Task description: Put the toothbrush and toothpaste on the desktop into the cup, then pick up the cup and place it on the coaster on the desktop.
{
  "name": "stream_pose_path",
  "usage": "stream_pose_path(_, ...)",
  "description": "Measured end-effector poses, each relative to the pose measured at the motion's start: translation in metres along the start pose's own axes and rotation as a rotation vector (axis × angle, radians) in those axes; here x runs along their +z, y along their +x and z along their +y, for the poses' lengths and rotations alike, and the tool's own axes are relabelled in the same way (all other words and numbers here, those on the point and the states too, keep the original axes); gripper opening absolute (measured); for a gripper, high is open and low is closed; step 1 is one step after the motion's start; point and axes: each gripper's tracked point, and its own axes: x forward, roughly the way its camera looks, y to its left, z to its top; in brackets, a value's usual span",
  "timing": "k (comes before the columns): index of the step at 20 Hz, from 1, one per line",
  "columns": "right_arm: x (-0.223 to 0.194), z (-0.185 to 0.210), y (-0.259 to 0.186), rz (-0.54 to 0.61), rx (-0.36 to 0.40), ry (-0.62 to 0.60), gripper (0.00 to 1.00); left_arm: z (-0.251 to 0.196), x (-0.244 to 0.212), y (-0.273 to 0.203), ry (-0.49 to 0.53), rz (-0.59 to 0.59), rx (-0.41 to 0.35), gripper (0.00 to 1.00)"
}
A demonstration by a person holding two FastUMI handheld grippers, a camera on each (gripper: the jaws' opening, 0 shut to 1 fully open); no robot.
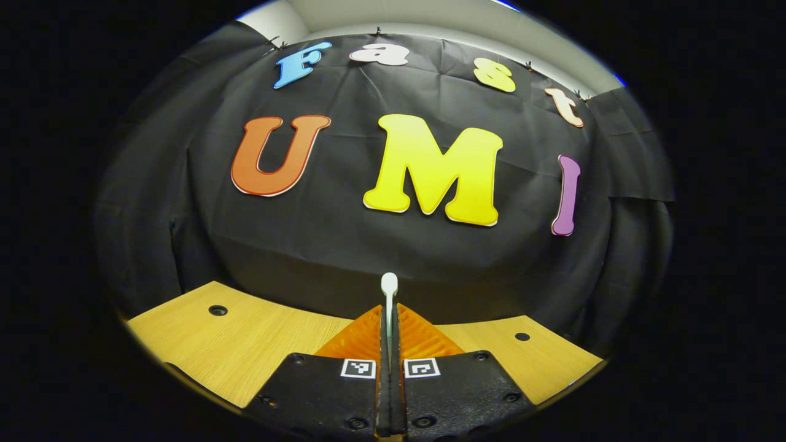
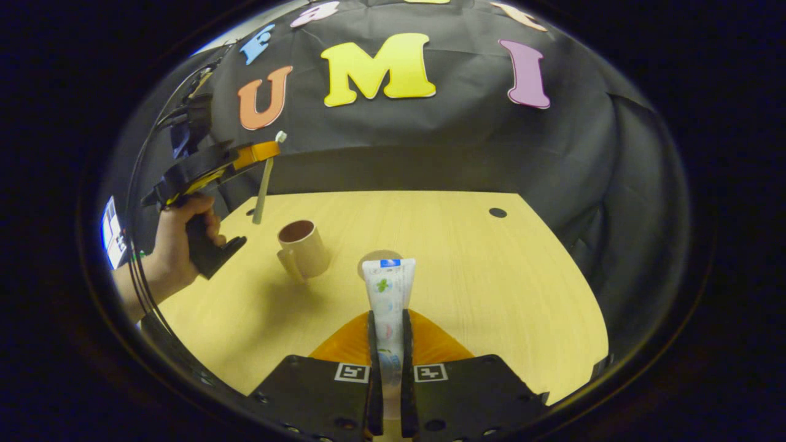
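- Wood-grain worktop below, and the right gripper is clamped on the toothpaste, tube standing up between its fingers, lifted above the surface.
- Left gripper is squeezed tight on the toothbrush, white end poking out past the tips.
- Over in the right gripper view, a hand holds that left gripper high, toothbrush handle hanging down just left of the cup.
- Cup stands upright on the worktop, coaster peeking out behind the toothpaste.
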Motion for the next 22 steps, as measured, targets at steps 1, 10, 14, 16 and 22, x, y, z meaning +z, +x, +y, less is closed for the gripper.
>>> stream_pose_path(1, -0.004, 0.001, 0.003, 0.016, 0.003, 0.015, 0.11, 0.001, -0.002, 0.006, 0.001, -0.006, -0.003, 0.03)
stream_pose_path(10, -0.012, -0.017, 0.026, 0.085, -0.025, 0.036, 0.11, 0.015, -0.029, 0.039, -0.041, -0.016, 0.012, 0.03)
stream_pose_path(14, -0.004, -0.019, 0.034, 0.084, -0.026, 0.032, 0.11, 0.015, -0.044, 0.042, -0.033, 0.022, 0.023, 0.03)
stream_pose_path(16, 0.0, -0.019, 0.036, 0.079, -0.026, 0.041, 0.11, 0.016, -0.048, 0.041, -0.038, 0.031, 0.03, 0.03)
stream_pose_path(22, 0.0, -0.016, 0.034, 0.075, -0.018, 0.021, 0.11, 0.016, -0.052, 0.032, -0.035, 0.027, 0.033, 0.04)
